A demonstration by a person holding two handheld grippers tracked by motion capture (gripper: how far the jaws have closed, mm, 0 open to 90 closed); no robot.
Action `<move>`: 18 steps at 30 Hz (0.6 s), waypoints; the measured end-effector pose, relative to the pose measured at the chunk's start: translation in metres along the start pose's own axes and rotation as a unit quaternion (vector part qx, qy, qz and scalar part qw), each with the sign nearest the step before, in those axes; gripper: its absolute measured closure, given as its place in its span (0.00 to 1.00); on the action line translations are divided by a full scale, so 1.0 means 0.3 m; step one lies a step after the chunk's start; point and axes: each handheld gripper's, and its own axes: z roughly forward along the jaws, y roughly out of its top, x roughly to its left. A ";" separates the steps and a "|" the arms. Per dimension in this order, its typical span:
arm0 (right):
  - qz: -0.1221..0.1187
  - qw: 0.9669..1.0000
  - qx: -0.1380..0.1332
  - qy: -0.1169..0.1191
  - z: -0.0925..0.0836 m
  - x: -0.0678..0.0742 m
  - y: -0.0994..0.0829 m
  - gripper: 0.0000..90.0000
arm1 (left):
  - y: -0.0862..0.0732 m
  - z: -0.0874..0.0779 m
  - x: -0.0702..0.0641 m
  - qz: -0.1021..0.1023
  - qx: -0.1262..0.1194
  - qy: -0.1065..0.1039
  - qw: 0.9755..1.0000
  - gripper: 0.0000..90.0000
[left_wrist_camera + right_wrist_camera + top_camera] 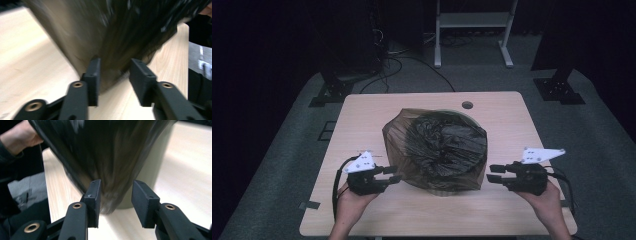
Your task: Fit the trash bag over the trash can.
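Object: crumpled black plastic bag inside a translucent brown plastic bag (438, 150); centre of pale wooden worktop (362, 112)
Left gripper (393, 174): partly open, empty; bag edge at 3 o'clock, just beside
Right gripper (493, 173): partly open, empty; bag at 9 o'clock, near
Nearer: left gripper

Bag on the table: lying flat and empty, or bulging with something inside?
Bulging. The brownish see-through bag domes up on the table, with crumpled black plastic showing through its film. What lies under that plastic cannot be told.

Blurred dark bag (120, 32) between parted fingers (93, 75)
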 end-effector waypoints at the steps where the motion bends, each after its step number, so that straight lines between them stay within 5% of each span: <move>1: -0.003 1.000 -0.011 -0.002 -0.023 -0.002 0.014 0.64 | 0.008 -0.018 0.002 0.000 -0.008 0.003 1.000 0.61; 7: -0.016 0.998 -0.060 -0.027 -0.080 -0.014 0.128 0.56 | 0.056 -0.071 0.022 0.006 -0.033 0.026 0.999 0.46; 12: -0.045 0.995 -0.080 -0.044 -0.014 -0.042 0.292 0.52 | 0.094 -0.069 0.076 -0.002 -0.049 0.056 0.997 0.32; 17: -0.041 0.996 -0.074 -0.041 0.059 -0.080 0.355 0.53 | 0.109 -0.057 0.109 -0.009 -0.062 0.044 0.997 0.32; 18: -0.038 0.996 -0.067 -0.034 0.095 -0.097 0.372 0.58 | 0.112 -0.047 0.123 -0.011 -0.063 0.026 0.998 0.41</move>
